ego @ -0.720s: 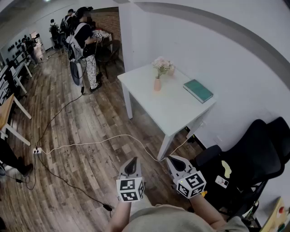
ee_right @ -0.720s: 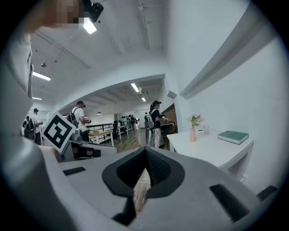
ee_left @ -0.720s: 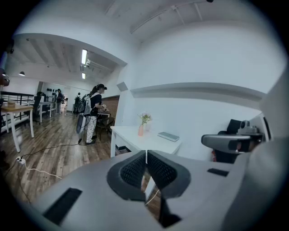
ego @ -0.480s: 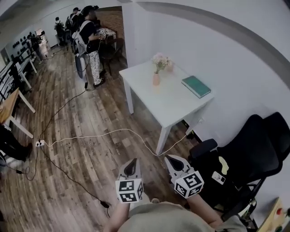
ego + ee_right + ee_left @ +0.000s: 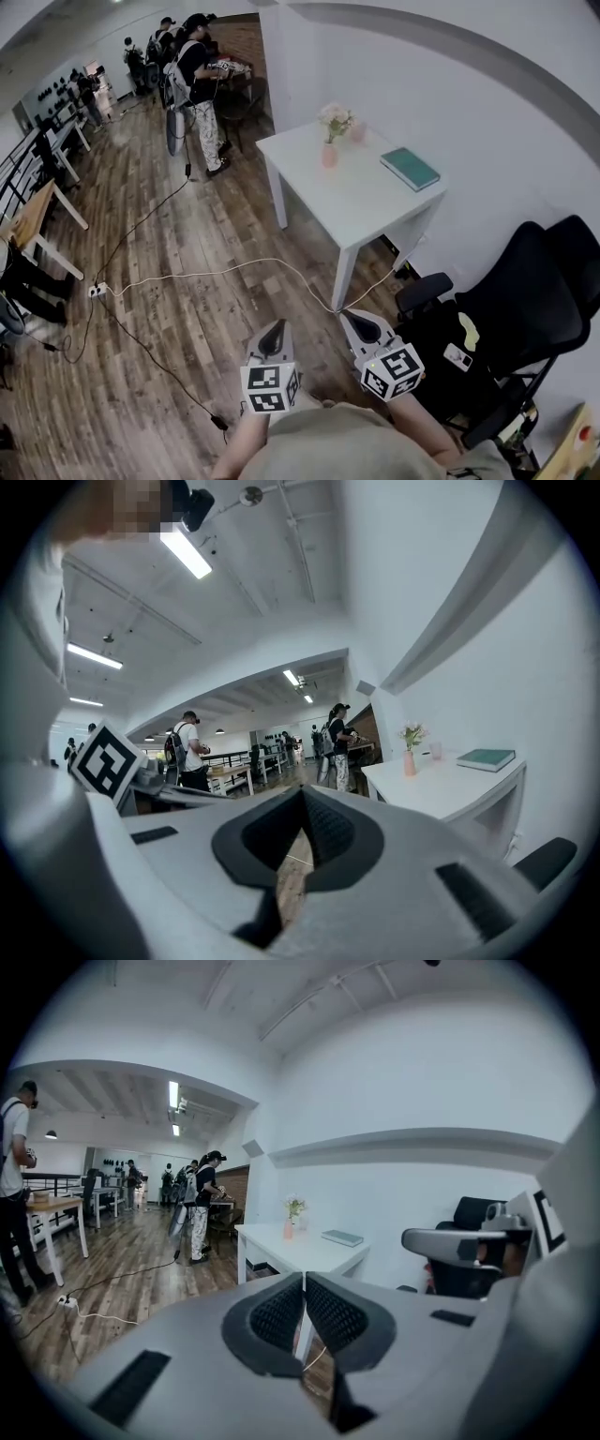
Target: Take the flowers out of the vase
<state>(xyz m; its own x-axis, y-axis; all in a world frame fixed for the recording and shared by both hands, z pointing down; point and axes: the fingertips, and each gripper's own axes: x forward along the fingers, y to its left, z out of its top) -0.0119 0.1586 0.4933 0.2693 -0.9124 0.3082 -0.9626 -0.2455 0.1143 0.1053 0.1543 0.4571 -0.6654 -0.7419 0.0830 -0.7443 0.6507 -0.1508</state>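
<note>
I'm looking down through the head view: the left tool (image 5: 275, 330) and the right tool (image 5: 359, 321) are hanging side by side at the bottom of the frame. Both are over the wood floor (image 5: 159, 309) and well apart from the white tabletop (image 5: 370, 211).

The left tool's jaws are sitting together, pads meeting at the tip with nothing between them; its own view is showing that plainly. The right tool's jaws are pressing together too, and it is empty as well.

The flowers (image 5: 335, 117), pale pink and white, are standing in the vase (image 5: 329, 156). The vase is pink and upright, and is sitting near the tabletop's far left corner. A small cup (image 5: 357, 133) is sitting just beside the vase, on the wall side. A green book (image 5: 410, 169) is lying flat on the tabletop by the wall, apart from the vase.

A black office chair (image 5: 511, 319) is standing on my right, near the right tool. A white cable (image 5: 216, 272) is trailing across the floor toward the tabletop's legs. A person (image 5: 200, 70) is standing beyond the tabletop, and more people are showing farther back among desks.

Both gripper views are showing the tabletop with the flowers far ahead, past the jaw tips.
</note>
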